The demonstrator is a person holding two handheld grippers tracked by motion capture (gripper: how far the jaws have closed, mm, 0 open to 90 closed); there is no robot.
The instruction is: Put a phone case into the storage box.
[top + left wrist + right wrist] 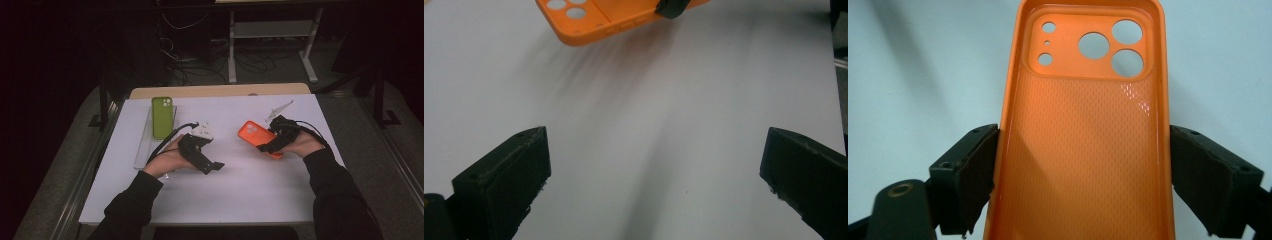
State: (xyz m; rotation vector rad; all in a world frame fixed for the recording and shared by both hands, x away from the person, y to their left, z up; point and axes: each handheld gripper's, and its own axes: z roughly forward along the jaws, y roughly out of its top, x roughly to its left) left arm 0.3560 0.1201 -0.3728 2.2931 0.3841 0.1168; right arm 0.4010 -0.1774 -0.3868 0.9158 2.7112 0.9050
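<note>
While my right hand-held gripper clamped the orange case by its long edges, I kept it raised off the table. Beside that case, my left hand-held gripper stood apart, free to assist.

Black sleeves reach both wrists; each black gripper trails a black cable and carries a grey plate

No writing, label, brand mark, number or sign can be read anywhere here. The orange phone case bears only a fine dotted texture inside and its round camera holes, with no lettering. The green phone case is plain, as far as can be told at that size. The white desk carries no print.
</note>
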